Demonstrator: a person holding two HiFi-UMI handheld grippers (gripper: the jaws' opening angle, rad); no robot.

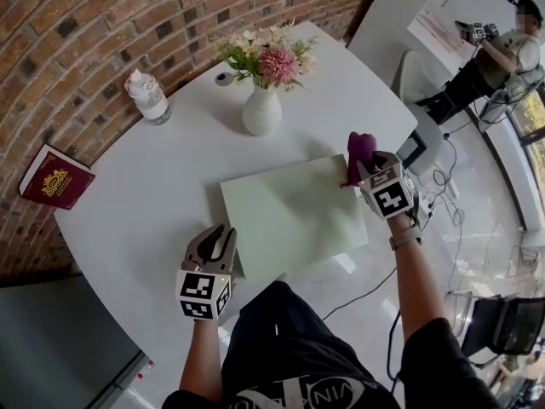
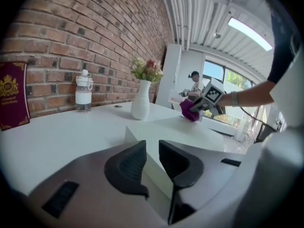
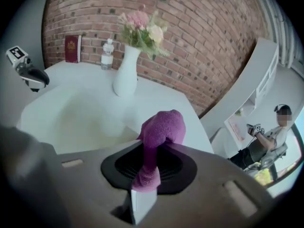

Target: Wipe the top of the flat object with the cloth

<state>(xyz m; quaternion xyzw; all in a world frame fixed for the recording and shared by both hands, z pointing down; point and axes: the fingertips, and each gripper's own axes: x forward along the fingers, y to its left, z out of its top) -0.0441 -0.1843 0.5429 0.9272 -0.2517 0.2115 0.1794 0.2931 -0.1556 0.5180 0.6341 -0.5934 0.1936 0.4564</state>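
A pale green flat board (image 1: 294,216) lies on the white table (image 1: 153,194). My right gripper (image 1: 358,173) hovers at the board's far right corner, shut on a purple cloth (image 1: 359,147). In the right gripper view the cloth (image 3: 161,127) bulges out from between the jaws, above the board (image 3: 71,122). My left gripper (image 1: 219,233) sits low at the board's left edge near the front corner. Its jaws stand a narrow gap apart in the left gripper view (image 2: 152,146), with the board's side (image 2: 142,148) showing just beyond them and nothing clamped.
A white vase of flowers (image 1: 261,109) stands just behind the board. A water bottle (image 1: 149,98) and a red booklet (image 1: 56,177) are at the back left by the brick wall. A person (image 1: 502,54) stands far off at the right.
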